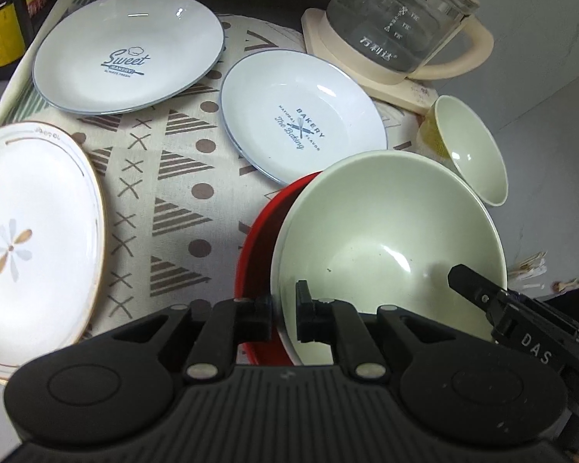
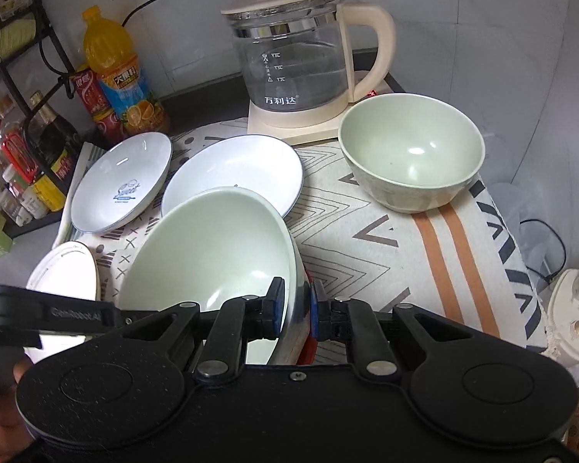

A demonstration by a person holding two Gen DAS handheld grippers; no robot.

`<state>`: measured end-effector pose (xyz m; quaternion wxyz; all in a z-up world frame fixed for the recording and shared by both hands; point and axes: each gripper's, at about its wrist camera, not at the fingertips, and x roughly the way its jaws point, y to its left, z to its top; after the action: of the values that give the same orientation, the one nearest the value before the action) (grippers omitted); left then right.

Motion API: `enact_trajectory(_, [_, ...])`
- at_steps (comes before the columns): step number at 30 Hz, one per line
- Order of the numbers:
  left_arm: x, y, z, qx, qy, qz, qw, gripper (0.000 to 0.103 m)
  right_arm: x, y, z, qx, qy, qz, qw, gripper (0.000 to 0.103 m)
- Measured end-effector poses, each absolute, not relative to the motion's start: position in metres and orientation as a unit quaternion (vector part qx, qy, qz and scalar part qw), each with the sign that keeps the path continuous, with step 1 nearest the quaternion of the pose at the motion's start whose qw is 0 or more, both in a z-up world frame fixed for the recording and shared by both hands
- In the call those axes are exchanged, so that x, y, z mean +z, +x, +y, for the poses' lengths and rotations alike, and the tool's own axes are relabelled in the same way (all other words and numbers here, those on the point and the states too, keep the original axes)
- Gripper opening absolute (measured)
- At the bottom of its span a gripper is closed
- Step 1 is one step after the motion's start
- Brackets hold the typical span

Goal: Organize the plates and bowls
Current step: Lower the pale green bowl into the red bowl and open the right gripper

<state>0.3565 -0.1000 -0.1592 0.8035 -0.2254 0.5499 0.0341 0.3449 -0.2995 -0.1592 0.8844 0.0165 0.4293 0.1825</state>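
The large pale-green bowl (image 1: 386, 239) is tilted over a red bowl (image 1: 258, 231) at the near edge of the patterned cloth (image 1: 166, 177) that covers the counter, and both grippers hold it by its rim. The left gripper (image 1: 283, 314) has its jaws closed on the bowl's near rim, 1 finger inside and 1 outside, next to the red bowl's wall. The right gripper (image 2: 295, 308) has its jaws clamped on the opposite side of the same rim; in the left wrist view its tip reaches into the bowl from the right.

Just beyond the bowl lies a white blue-rimmed plate printed "Bakery" (image 1: 301, 119), its near edge hidden behind the bowl. Further back and left sits a second white blue-rimmed plate printed "Sweet" (image 1: 129, 54). At the left edge of the cloth rests a white gold-rimmed plate with a flower motif (image 1: 31, 239).

A smaller pale-green bowl (image 2: 411, 154) stands upright to the right, near a glass kettle with a cream handle and base (image 2: 297, 61). An orange drink bottle (image 2: 115, 69) and a red can (image 2: 92, 100) stand behind the plates.
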Motion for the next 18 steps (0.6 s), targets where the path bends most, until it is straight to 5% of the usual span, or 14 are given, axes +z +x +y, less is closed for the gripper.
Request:
enact_trajectory(11, [-0.122,0.36,-0.088,0.035,-0.224,0.528,0.818,0.023,-0.166,0.354,-0.292,0.187,0.01,0.426,0.885,0.009])
enact_trajectory(18, [-0.105,0.363,-0.091,0.039,-0.206,0.519,0.829,0.044,-0.167,0.355,-0.286,0.183,0.01,0.429,0.885,0.013])
